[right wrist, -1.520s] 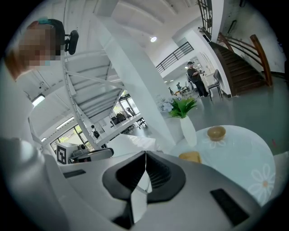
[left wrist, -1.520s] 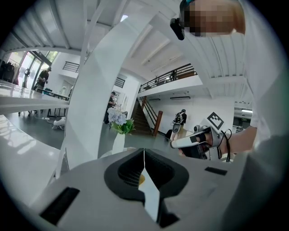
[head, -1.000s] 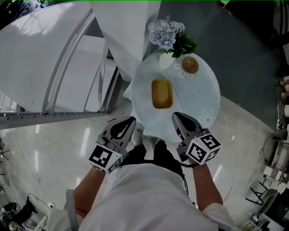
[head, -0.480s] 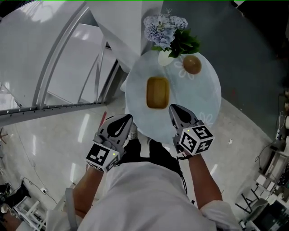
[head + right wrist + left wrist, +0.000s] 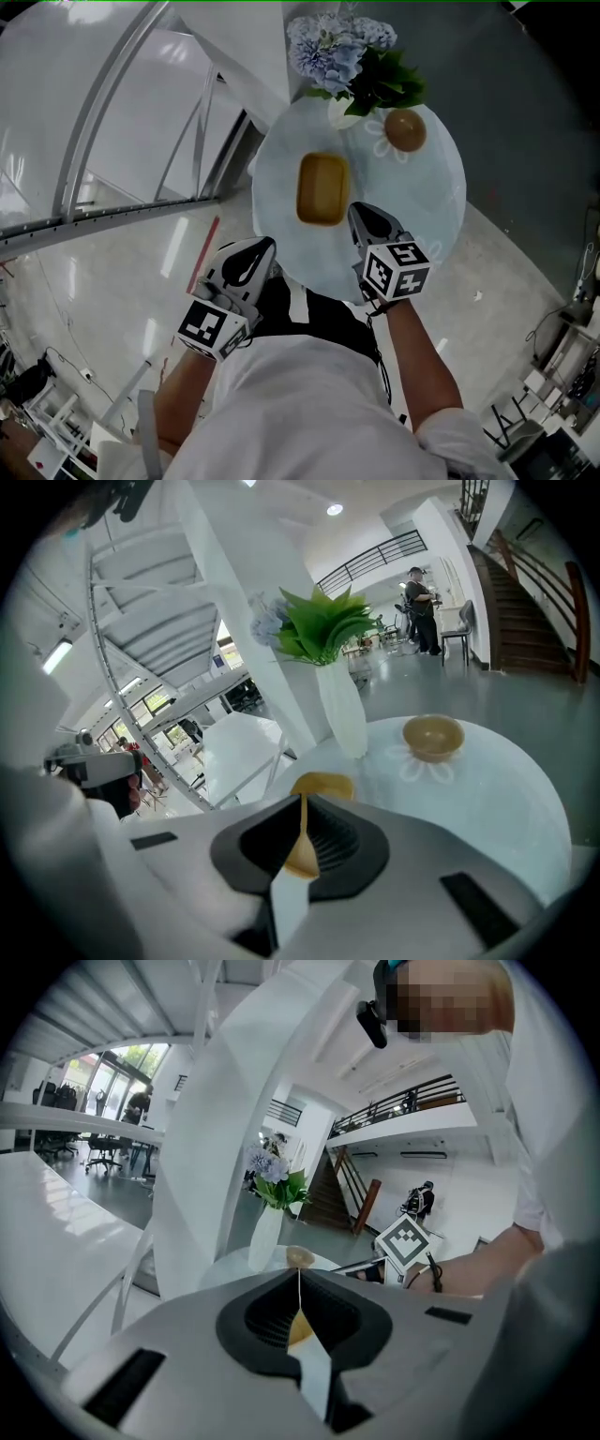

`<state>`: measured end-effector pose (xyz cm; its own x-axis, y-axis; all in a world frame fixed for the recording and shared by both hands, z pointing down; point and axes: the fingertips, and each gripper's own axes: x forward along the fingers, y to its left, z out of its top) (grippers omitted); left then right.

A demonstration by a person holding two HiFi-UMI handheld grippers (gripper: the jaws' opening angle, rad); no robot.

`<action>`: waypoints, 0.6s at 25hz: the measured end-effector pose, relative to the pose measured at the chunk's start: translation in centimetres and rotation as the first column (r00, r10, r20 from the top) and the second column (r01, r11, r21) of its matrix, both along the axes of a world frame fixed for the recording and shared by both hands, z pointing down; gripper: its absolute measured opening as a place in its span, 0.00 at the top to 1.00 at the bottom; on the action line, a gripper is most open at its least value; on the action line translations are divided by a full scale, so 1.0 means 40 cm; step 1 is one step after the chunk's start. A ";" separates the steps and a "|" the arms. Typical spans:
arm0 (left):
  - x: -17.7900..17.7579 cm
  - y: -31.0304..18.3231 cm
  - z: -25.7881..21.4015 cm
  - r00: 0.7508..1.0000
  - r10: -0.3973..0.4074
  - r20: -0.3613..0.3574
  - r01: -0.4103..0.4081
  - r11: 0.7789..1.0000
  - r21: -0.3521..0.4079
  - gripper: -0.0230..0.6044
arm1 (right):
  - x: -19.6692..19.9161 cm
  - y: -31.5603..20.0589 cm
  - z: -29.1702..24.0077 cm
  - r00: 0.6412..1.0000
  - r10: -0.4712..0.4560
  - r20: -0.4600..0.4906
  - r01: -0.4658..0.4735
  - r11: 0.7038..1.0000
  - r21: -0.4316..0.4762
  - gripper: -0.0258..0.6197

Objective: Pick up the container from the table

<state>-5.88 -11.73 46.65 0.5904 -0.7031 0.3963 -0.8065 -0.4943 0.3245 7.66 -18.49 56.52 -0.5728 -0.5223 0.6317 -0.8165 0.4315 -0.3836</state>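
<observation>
Container [image 5: 323,187]: a yellow rectangular dish lying near the centre of the round pale tabletop [image 5: 436,202]. Right hand-held gripper [image 5: 362,214]: above the tabletop's near part, its tip just beside the container's near right corner in the head view; its 2 jaws are closed together with nothing between them. Left hand-held gripper [image 5: 263,247]: at the tabletop's near left edge, jaws likewise closed and empty. Beyond the container stand a white vase of flowers [image 5: 352,70] and 1 small brown bowl [image 5: 405,129].

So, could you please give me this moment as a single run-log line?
stage: pre-grasp | container: on table, not gripped | right gripper: shut, empty, close to container | left gripper: shut, empty, at table edge
</observation>
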 end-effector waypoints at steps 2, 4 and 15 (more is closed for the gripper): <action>0.003 -0.001 0.016 1.000 -0.004 0.006 0.004 1.000 -0.017 0.93 | 0.003 -0.012 0.023 1.000 -0.004 -0.006 0.004 1.000 -0.013 0.92; 0.005 -0.004 0.023 1.000 -0.008 0.008 0.009 1.000 -0.027 0.93 | 0.004 -0.022 0.043 1.000 -0.006 -0.011 0.006 1.000 -0.027 0.92; -0.011 0.000 0.063 1.000 -0.018 0.012 0.018 0.998 -0.068 0.93 | 0.011 -0.052 0.164 0.998 0.008 -0.064 -0.014 0.995 -0.097 0.80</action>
